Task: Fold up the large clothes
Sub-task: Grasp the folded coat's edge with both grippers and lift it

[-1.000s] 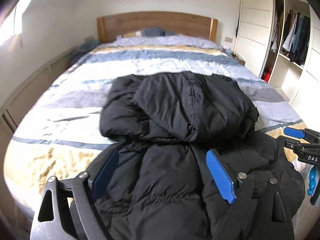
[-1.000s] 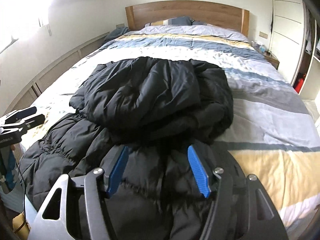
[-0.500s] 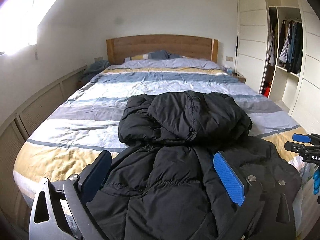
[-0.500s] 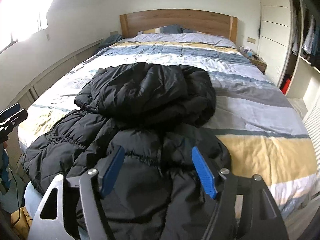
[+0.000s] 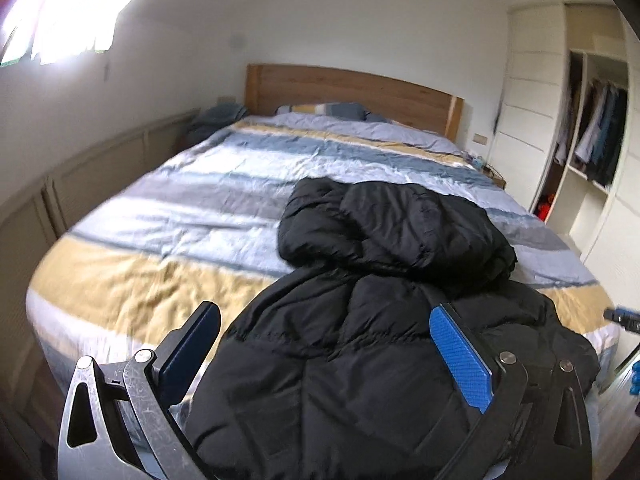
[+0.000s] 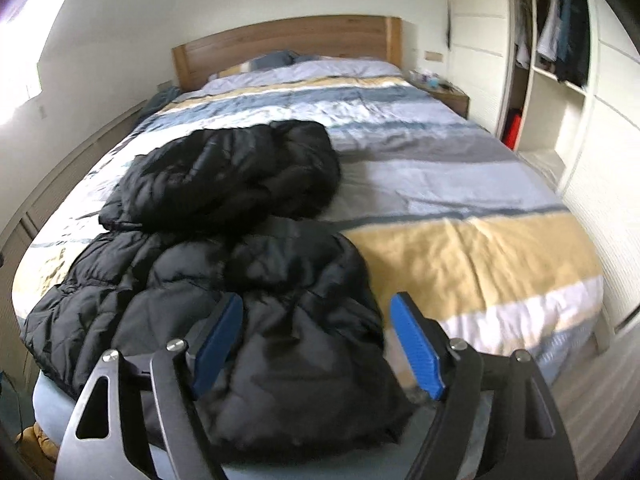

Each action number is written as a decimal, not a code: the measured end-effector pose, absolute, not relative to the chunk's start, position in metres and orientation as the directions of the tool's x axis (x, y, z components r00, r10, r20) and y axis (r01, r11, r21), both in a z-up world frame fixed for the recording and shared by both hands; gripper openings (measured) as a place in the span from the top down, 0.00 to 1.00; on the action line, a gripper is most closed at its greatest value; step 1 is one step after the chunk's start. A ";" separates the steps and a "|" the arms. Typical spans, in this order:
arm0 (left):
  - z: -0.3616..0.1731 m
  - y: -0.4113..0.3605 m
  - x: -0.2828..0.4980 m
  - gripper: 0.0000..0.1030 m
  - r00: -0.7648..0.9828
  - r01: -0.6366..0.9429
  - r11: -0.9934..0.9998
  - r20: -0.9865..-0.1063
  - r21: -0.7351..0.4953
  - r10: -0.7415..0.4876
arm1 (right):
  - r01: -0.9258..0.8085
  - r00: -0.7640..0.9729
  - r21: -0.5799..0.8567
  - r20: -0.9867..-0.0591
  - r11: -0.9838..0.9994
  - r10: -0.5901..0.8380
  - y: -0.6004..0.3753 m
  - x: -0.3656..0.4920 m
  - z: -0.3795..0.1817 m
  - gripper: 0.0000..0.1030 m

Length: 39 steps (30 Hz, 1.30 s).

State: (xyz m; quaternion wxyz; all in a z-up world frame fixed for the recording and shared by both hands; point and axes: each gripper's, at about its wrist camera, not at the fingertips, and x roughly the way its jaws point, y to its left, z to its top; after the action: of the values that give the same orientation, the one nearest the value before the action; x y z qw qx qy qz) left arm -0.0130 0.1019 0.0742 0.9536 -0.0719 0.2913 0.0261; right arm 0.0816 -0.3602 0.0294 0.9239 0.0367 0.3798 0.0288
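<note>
A large black puffer jacket [image 5: 360, 328] lies on the foot of the bed, its upper part folded back into a bundle [image 5: 400, 224]; it also shows in the right wrist view [image 6: 224, 264]. My left gripper [image 5: 324, 356] is open and empty, held back from the jacket's near left part. My right gripper [image 6: 316, 344] is open and empty, held back from the jacket's near right corner. The tip of the right gripper [image 5: 624, 315] shows at the right edge of the left wrist view.
The bed [image 5: 192, 216] has a striped blue, grey and yellow cover and a wooden headboard [image 5: 352, 88]. A low panelled wall [image 5: 80, 176] runs along the left. An open wardrobe [image 6: 552, 52] and a nightstand [image 6: 452, 98] stand at the right.
Both grippers have pulled back and up from the jacket; the left view has swung left, the right view right. The jacket has not moved. Both stay open.
</note>
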 end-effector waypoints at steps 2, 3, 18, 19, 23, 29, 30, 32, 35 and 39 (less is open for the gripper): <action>0.066 0.124 -0.017 0.00 0.813 -0.118 0.978 -0.583 -0.170 -0.003 | -0.002 0.694 0.104 -0.716 0.995 0.076 -0.375 0.079 0.023 0.26; 0.060 0.135 -0.018 0.00 0.802 -0.131 0.971 -0.598 -0.198 -0.013 | 0.007 0.688 0.108 -0.722 0.994 0.074 -0.381 0.078 0.020 0.25; -0.003 0.239 -0.022 0.01 0.681 -0.325 0.839 -0.724 -0.436 -0.112 | 0.044 0.543 0.361 -0.792 0.932 0.281 -0.422 0.085 -0.044 0.25; -0.006 0.242 -0.020 0.01 0.675 -0.331 0.837 -0.729 -0.436 -0.112 | 0.049 0.535 0.372 -0.793 0.927 0.290 -0.423 0.088 -0.047 0.25; -0.019 0.250 -0.015 0.01 0.643 -0.358 0.819 -0.755 -0.449 -0.133 | 0.065 0.498 0.408 -0.804 0.911 0.325 -0.423 0.098 -0.061 0.25; -0.055 0.253 -0.002 0.01 0.561 -0.386 0.789 -0.801 -0.477 -0.209 | 0.078 0.440 0.470 -0.808 0.879 0.393 -0.424 0.106 -0.087 0.24; -0.062 0.253 0.000 0.01 0.550 -0.389 0.776 -0.801 -0.496 -0.236 | 0.079 0.432 0.478 -0.808 0.875 0.402 -0.424 0.107 -0.091 0.24; -0.073 0.252 0.003 0.01 0.531 -0.391 0.752 -0.797 -0.530 -0.287 | 0.081 0.416 0.493 -0.807 0.866 0.420 -0.425 0.109 -0.098 0.23; -0.086 0.242 0.007 0.01 0.503 -0.353 0.713 -0.765 -0.606 -0.401 | 0.082 0.396 0.534 -0.792 0.841 0.464 -0.425 0.111 -0.107 0.22; -0.093 0.216 0.009 0.01 0.459 -0.289 0.692 -0.730 -0.662 -0.506 | 0.071 0.364 0.598 -0.761 0.798 0.537 -0.423 0.114 -0.117 0.22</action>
State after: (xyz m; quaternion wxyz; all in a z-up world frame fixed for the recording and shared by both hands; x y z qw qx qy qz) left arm 0.0088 0.2160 -0.0929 0.7621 -0.3858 0.5150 -0.0713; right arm 0.1136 -0.4228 -0.1168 0.7769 0.2799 0.5436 0.1499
